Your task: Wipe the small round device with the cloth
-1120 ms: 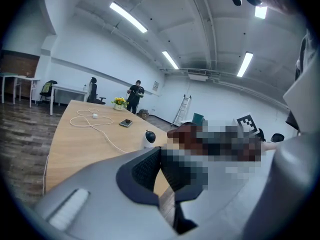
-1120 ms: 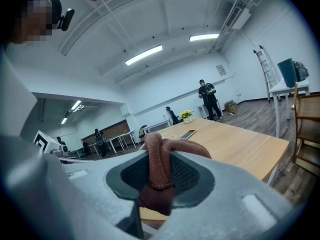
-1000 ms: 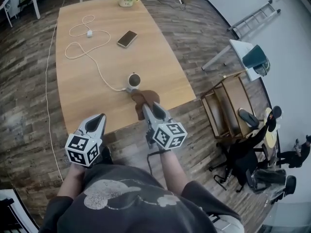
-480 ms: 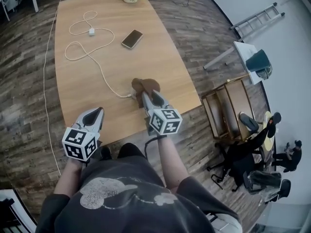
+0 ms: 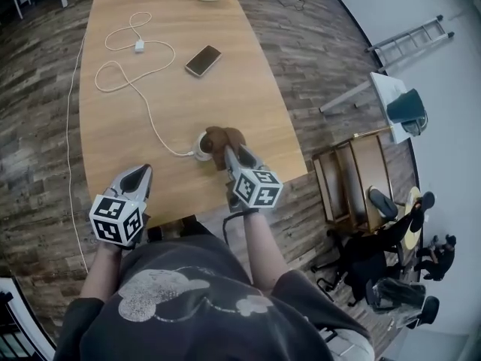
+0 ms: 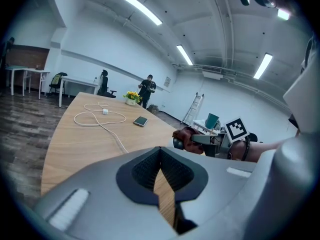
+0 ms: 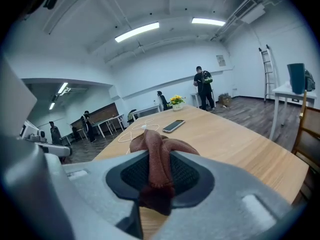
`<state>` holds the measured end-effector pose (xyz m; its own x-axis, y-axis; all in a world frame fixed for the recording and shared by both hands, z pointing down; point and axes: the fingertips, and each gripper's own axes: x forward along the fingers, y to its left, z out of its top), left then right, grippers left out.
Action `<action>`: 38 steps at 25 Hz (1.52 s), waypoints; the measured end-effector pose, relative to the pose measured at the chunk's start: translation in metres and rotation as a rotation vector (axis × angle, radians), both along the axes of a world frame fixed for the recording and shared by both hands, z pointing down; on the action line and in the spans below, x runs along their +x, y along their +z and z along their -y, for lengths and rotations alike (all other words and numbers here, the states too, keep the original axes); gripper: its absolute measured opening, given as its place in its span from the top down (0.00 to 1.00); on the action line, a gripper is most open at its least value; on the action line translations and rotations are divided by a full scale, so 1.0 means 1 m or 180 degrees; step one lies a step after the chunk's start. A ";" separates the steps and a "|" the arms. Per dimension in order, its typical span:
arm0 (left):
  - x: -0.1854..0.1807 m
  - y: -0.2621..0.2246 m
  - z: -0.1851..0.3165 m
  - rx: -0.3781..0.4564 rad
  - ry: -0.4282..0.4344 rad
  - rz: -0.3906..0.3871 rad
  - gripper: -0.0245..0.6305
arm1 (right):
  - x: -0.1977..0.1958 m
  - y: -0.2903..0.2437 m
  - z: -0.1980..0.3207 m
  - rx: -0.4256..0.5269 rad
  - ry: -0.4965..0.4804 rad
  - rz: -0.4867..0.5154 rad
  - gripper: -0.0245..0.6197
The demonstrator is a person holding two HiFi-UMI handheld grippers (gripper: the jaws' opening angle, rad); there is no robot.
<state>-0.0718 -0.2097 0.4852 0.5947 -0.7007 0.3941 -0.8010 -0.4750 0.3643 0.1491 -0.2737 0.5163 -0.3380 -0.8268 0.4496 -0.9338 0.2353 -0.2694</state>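
Head view: right gripper [image 5: 230,155] fingers clamp cloth [image 5: 224,136] against device [image 5: 200,148] from 3 o'clock, wiping likely underway; left gripper [image 5: 140,171] fingers together, empty.

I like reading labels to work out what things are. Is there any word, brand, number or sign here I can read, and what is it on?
Nothing here can be read as text.
Left cube and right cube: black-and-white square patterns, no letters or numbers.
Wall sign: too small to read.
Shirt print: pale picture, no legible words.
Phone: dark screen, no visible brand.
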 end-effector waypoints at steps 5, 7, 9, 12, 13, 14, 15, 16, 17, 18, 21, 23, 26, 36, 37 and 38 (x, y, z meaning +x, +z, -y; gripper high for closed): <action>0.011 -0.001 0.002 0.0049 -0.0078 0.0028 0.93 | 0.026 0.006 -0.001 -0.0064 0.0102 -0.0038 0.81; 0.012 -0.002 0.002 0.0061 -0.0103 0.0025 0.93 | 0.027 0.000 -0.003 0.0017 0.0129 0.0027 0.81; 0.011 -0.005 0.001 0.0082 -0.0109 0.0029 0.93 | 0.020 -0.013 -0.004 0.0175 0.0095 0.0099 0.81; 0.007 -0.008 0.001 0.0120 -0.0131 0.0031 0.93 | -0.012 -0.039 -0.008 0.0482 -0.0190 0.0125 0.81; 0.005 -0.008 0.001 0.0125 -0.0145 0.0029 0.93 | -0.028 -0.047 -0.010 0.0564 -0.0347 0.0124 0.81; 0.002 -0.008 0.001 0.0127 -0.0161 0.0025 0.93 | -0.045 -0.052 -0.013 0.0617 -0.0516 0.0119 0.81; 0.000 -0.008 0.000 0.0128 -0.0174 0.0021 0.93 | -0.062 -0.054 -0.015 0.0643 -0.0679 0.0111 0.81; -0.003 -0.007 0.000 0.0126 -0.0186 0.0018 0.93 | -0.077 -0.054 -0.018 0.0646 -0.0819 0.0103 0.81; -0.005 -0.005 -0.001 0.0121 -0.0197 0.0016 0.93 | -0.091 -0.052 -0.019 0.0630 -0.0923 0.0097 0.81; -0.008 -0.004 -0.002 0.0111 -0.0209 0.0013 0.93 | -0.101 -0.048 -0.020 0.0595 -0.0990 0.0089 0.81; -0.013 -0.001 -0.004 0.0071 -0.0226 -0.0019 0.93 | -0.117 -0.027 -0.020 0.0378 -0.1043 0.0065 0.81; -0.015 0.000 -0.005 0.0059 -0.0223 -0.0015 0.93 | -0.118 -0.013 -0.021 0.0216 -0.1030 0.0073 0.81; -0.018 0.001 -0.006 0.0039 -0.0228 -0.0001 0.93 | -0.115 0.005 -0.024 0.0062 -0.1001 0.0049 0.81; -0.024 0.009 -0.014 -0.0052 -0.0235 0.0030 0.93 | -0.111 0.059 -0.038 -0.0346 -0.0972 -0.0011 0.81; -0.024 0.010 -0.014 -0.0059 -0.0235 0.0031 0.93 | -0.111 0.064 -0.040 -0.0382 -0.0976 -0.0009 0.81; -0.024 0.010 -0.014 -0.0065 -0.0233 0.0033 0.93 | -0.111 0.068 -0.041 -0.0417 -0.0979 -0.0007 0.81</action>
